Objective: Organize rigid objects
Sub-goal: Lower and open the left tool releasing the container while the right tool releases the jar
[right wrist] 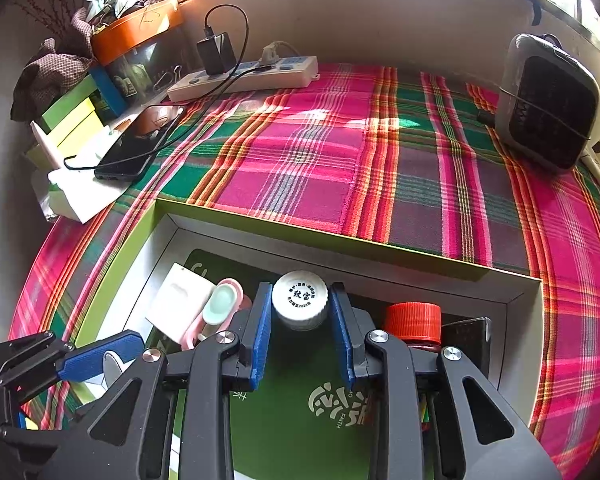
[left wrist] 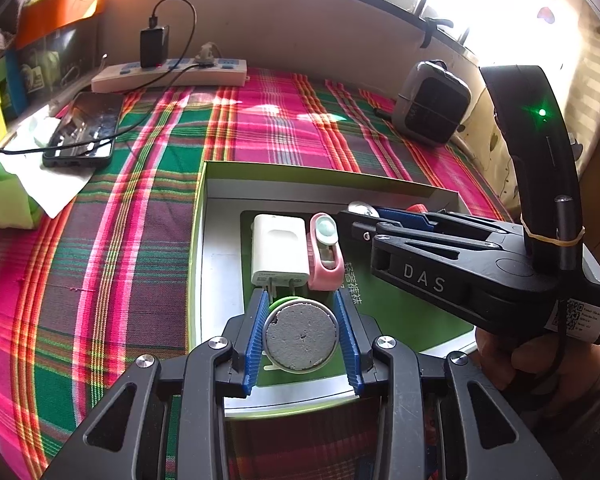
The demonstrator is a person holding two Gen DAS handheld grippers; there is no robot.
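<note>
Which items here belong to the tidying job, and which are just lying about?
Job: box, white charger plug, pink gadget, round disc in left gripper, white-capped bottle in right gripper, red-capped bottle.

Lying about: power strip, phone, heater.

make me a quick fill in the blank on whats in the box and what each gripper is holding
1. The left gripper is shut on a round ____ disc.
2. The right gripper grips a bottle by its ____ cap.
3. In the box, the white charger lies right beside a ____ clip-shaped gadget.
4. Next to the held bottle stands another one with a ____ cap.

Missing words: grey; white; pink; red
</note>
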